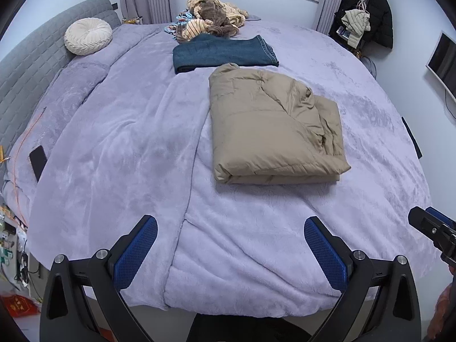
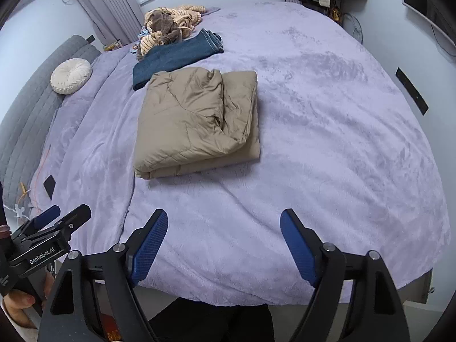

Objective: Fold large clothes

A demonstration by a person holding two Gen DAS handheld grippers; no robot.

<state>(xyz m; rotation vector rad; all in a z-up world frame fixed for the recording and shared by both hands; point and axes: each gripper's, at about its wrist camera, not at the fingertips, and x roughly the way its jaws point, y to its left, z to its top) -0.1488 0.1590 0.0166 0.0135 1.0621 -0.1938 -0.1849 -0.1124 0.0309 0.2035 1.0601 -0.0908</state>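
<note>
A tan puffy jacket (image 1: pixel 270 125) lies folded into a thick rectangle on the lilac blanket (image 1: pixel 128 156), in the middle of the bed; it also shows in the right wrist view (image 2: pixel 196 122). Behind it lie folded blue jeans (image 1: pixel 225 54) (image 2: pixel 176 54). My left gripper (image 1: pixel 230 228) is open and empty above the bed's near edge, well short of the jacket. My right gripper (image 2: pixel 223 222) is open and empty, also near the front edge. Each gripper shows at the side of the other's view: the right one (image 1: pixel 433 228), the left one (image 2: pixel 54 225).
A heap of striped and brown clothes (image 1: pixel 211 17) lies at the far end of the bed. A round cream cushion (image 1: pixel 88 35) leans on the grey headboard (image 1: pixel 28 65). A black phone (image 1: pixel 38 161) lies at the left. Coats (image 1: pixel 362 14) hang at the back right.
</note>
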